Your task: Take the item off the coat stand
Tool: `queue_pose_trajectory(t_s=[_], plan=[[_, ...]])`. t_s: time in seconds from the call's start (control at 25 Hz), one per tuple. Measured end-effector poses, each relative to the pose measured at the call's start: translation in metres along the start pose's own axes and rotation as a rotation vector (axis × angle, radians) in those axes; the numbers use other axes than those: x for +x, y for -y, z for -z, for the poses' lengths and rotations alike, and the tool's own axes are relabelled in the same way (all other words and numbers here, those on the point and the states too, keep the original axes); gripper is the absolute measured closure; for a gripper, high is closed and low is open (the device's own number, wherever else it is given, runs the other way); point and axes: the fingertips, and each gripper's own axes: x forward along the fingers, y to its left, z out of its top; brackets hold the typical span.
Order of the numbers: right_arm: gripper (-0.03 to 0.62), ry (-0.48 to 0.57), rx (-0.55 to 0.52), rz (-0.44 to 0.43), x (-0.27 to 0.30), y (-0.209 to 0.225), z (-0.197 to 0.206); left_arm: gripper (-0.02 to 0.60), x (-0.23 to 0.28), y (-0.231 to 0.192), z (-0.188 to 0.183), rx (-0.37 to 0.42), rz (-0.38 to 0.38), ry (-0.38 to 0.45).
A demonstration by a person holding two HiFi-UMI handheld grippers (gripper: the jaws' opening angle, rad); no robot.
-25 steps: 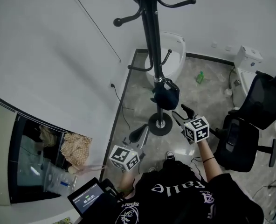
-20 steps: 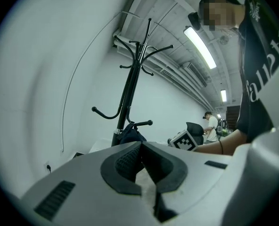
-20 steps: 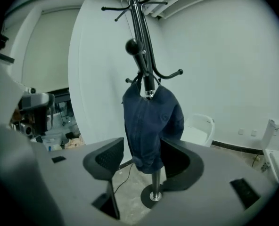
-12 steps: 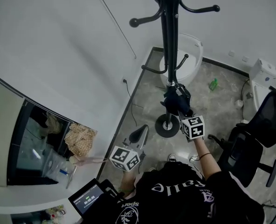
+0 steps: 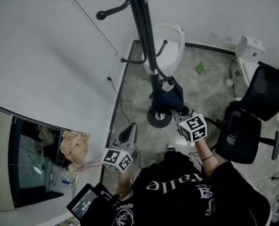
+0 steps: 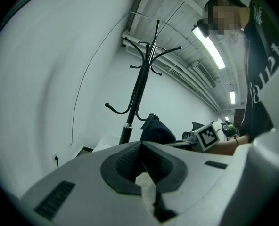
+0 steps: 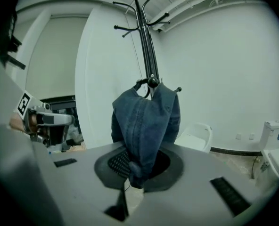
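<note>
Blue denim cap (image 7: 146,119) hangs on a low hook (image 7: 151,82) of the coat stand (image 5: 142,27), the right gripper (image 7: 135,166) is closing its jaws on the cap's lower edge, and the left gripper (image 6: 139,161), away from the stand, is pressed together and empty, so lifting the cap off remains.

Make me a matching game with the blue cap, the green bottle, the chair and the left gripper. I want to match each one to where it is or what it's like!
Things:
1. blue cap
2. green bottle
3. chair
4. left gripper

Matches:
A. jaws together, nothing in them
B. lying on the floor
C. hanging on the coat stand
D. black, to the right of the person

Pairs: 1-C, 2-B, 3-D, 4-A
</note>
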Motion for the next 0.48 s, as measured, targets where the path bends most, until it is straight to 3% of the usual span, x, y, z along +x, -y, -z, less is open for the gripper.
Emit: queue_pose_trajectory(t_s=[0.24, 0.48], plan=[[0.557, 0.057, 0.056, 0.039, -0.045, -0.017, -0.007, 0.578, -0.005, 0.019, 0.006, 0.005, 0.077, -0.018], [0.557, 0.045, 0.089, 0.083, -0.084, -0.043, 0.01, 0.578, -0.019, 0.042, 0.012, 0.013, 0.163, -0.041]])
